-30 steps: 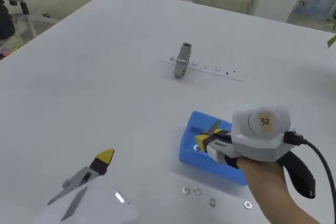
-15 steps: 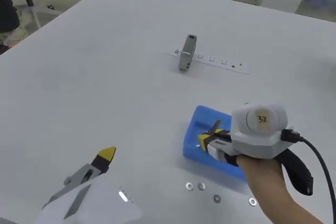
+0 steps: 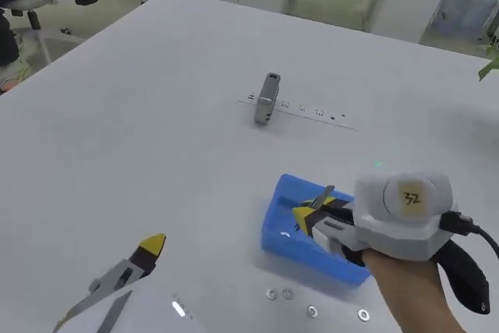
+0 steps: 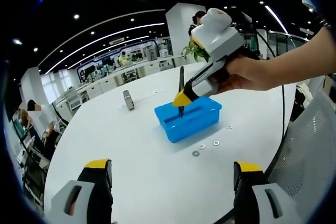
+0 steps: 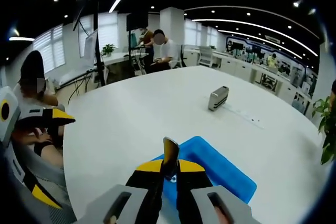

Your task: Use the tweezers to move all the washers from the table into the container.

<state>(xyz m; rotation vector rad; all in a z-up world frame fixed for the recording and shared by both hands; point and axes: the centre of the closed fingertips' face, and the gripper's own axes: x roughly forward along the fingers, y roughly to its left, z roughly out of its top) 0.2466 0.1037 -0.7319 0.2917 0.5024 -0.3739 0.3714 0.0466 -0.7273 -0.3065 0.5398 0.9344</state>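
Note:
The blue container (image 3: 277, 207) stands near the table's front edge, also seen as the container (image 4: 197, 121) and the container (image 5: 226, 174). My right gripper (image 3: 306, 217) is shut on metal tweezers (image 3: 320, 196), whose tips (image 4: 180, 113) point down into the container. Several small washers (image 3: 288, 294) lie on the table just in front of it, and the same washers (image 4: 202, 146) appear in the left gripper view. My left gripper (image 3: 150, 247) hovers low at the front left, jaws wide apart (image 4: 172, 166) with nothing between them.
A small grey box (image 3: 267, 99) stands upright mid-table beside a flush socket strip (image 3: 308, 108). The white table (image 3: 140, 130) stretches bare to the left and back. Office chairs and seated people (image 5: 157, 45) are beyond the table's edges.
The head camera has shifted a little. The right gripper still holds the tweezers over the container; the left gripper stays at the front left.

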